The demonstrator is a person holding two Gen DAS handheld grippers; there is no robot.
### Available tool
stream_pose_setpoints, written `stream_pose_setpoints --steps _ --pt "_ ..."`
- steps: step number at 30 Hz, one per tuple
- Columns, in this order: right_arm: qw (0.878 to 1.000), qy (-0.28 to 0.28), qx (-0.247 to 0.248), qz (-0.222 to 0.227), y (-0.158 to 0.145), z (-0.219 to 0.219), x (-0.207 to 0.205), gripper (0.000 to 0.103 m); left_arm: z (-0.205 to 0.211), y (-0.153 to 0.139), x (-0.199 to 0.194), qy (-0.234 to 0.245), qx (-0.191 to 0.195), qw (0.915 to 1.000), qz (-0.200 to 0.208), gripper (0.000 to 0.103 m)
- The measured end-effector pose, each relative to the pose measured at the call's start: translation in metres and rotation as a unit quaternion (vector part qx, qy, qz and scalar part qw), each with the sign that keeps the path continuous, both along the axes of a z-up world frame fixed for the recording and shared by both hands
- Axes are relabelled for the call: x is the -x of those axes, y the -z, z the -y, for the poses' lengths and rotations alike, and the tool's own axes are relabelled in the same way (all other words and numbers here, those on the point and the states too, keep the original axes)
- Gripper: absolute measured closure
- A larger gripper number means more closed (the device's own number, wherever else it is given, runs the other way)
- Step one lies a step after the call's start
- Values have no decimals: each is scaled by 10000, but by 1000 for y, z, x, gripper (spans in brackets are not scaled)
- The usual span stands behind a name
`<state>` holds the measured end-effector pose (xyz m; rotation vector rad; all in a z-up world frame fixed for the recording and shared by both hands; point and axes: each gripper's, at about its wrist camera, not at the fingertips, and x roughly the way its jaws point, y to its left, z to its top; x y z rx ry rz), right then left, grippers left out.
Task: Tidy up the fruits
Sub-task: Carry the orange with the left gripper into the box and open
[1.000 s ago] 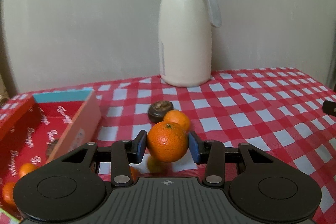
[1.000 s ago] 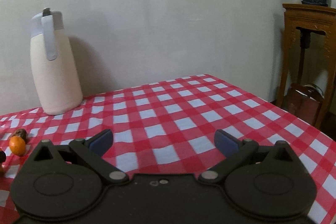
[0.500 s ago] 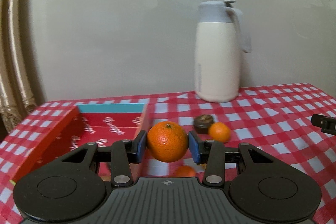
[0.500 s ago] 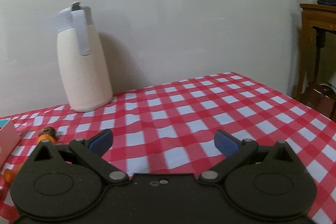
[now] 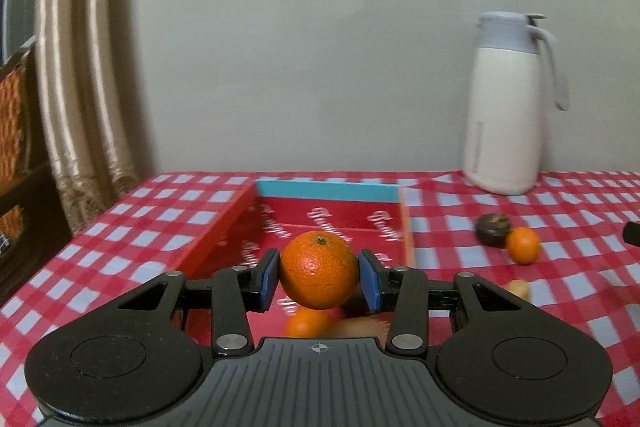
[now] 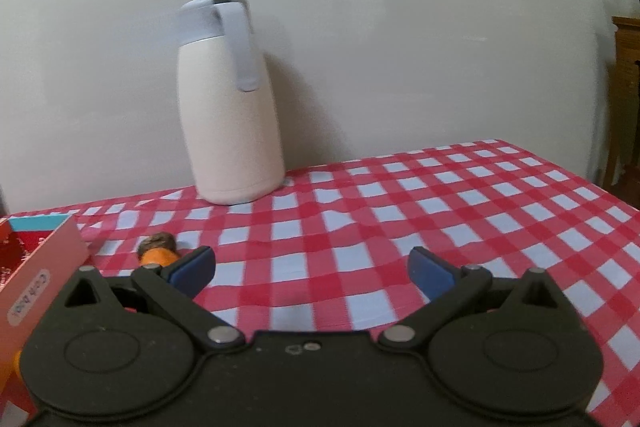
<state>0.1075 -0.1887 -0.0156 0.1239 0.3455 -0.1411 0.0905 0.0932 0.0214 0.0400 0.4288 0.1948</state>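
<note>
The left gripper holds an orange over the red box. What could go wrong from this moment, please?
1. The orange is round and only the two pads of the left gripper pinch it at its sides, so it might slip out early.
2. Another small fruit lies in the red box right under it; a drop could hit it.
3. The box walls look low, so a released orange may bounce or roll over onto the checked tablecloth.

The left gripper (image 5: 319, 281) is being held tilted slightly downward, its blue pads (image 5: 269, 279) being pressed against both sides of an orange (image 5: 319, 275). The right gripper (image 6: 312, 269) is being held tilted slightly downward too, its jaws being kept wide apart with nothing between them.
</note>
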Motion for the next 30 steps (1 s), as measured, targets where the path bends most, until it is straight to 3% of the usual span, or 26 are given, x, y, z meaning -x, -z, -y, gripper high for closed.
stream_pose_setpoints --steps 12,30 --pt "9997 -242 52 -18 0 -28 -4 0 -45 13 0 -371 135 9990 -225 60" --pt "9997 -218 82 1 -2 -19 4 0 -54 20 -5 -569 316 9972 -358 60"
